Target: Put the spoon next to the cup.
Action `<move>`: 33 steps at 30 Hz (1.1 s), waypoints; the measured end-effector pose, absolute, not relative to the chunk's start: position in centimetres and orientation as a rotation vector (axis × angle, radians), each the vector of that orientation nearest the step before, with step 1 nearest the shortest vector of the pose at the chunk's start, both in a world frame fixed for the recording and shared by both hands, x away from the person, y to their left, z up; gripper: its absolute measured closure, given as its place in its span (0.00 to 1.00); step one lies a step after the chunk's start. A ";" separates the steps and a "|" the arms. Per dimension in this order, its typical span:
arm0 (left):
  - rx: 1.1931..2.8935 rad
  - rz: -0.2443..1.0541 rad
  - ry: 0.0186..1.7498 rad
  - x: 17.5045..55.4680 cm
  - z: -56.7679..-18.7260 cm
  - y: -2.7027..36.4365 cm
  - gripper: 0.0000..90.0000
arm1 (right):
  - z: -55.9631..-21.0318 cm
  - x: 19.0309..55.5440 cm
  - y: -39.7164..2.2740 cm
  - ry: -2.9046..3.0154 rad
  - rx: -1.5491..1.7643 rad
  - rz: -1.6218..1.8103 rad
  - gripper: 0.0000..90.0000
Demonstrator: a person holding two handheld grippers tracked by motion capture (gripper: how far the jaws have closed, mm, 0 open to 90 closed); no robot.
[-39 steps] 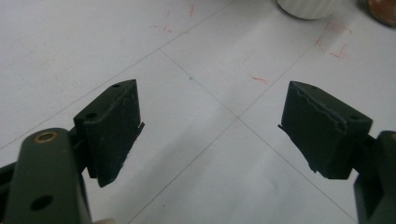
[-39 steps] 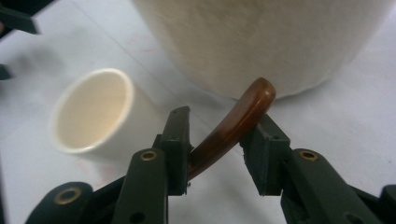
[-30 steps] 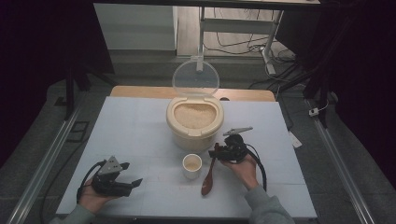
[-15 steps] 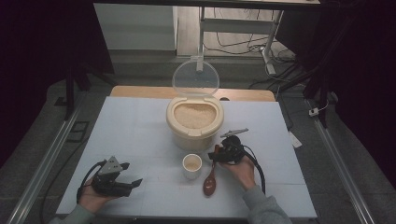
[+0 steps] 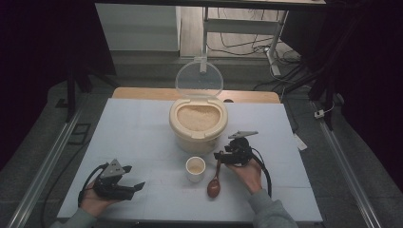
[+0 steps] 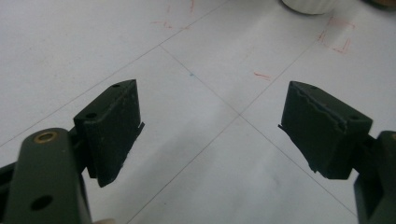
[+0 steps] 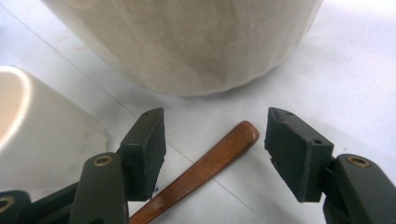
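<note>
This looks like a lab or recording room rather than a home. A white counter [image 5: 142, 133] ruled with thin lines and red marks stands on a grey floor between metal rails [image 5: 47, 161], with dark curtains at both sides. Behind it, loose cables [image 5: 247, 33] lie around a metal-legged desk [image 5: 280, 28].

Dim high view, dark surroundings (gripper views brighter, perhaps soft)

brown wooden spoon [image 5: 214, 183]; white cup [image 5: 195, 168]; cream container [image 5: 198, 127] of pale grain; light blue-white table [image 5: 142, 128] with faint red marks.
</note>
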State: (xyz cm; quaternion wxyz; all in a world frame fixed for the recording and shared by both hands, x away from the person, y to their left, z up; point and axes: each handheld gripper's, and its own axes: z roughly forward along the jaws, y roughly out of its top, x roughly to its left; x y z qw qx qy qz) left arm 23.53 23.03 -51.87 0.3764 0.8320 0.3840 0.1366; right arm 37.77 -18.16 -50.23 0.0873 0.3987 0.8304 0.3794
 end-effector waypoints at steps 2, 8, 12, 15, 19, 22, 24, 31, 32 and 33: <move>2.128 0.351 0.981 23.5 -51.9 23.0 0.22 | -49.8 37.5 -18.4 2.472 1.146 1.142 0.44; 2.123 0.357 0.980 23.4 -51.8 23.1 0.22 | -48.7 36.1 -19.5 2.462 1.037 1.263 0.44; 2.118 0.357 0.985 23.5 -51.8 23.1 0.22 | -48.2 34.5 -21.2 2.431 0.950 1.292 0.45; 2.116 0.346 0.994 23.5 -51.7 23.0 0.22 | -48.0 33.4 -22.6 2.414 0.908 1.303 0.45; 2.106 0.350 1.010 23.5 -51.7 23.0 0.21 | -48.0 32.0 -24.6 2.398 0.854 1.303 0.46; 2.100 0.349 1.015 23.5 -51.7 23.1 0.21 | -48.1 31.1 -26.1 2.383 0.829 1.295 0.46; 2.098 0.349 1.017 23.5 -51.7 23.1 0.20 | -48.2 30.6 -26.9 2.371 0.821 1.284 0.46; 2.093 0.353 1.022 23.4 -51.7 23.1 0.20 | -48.6 29.9 -29.4 2.357 0.847 1.286 0.46; 2.093 0.353 1.021 23.4 -51.7 23.1 0.19 | -48.7 29.9 -29.6 2.361 0.844 1.286 0.46; 2.093 0.354 1.020 23.4 -51.7 23.1 0.19 | -48.8 29.9 -29.6 2.356 0.845 1.293 0.46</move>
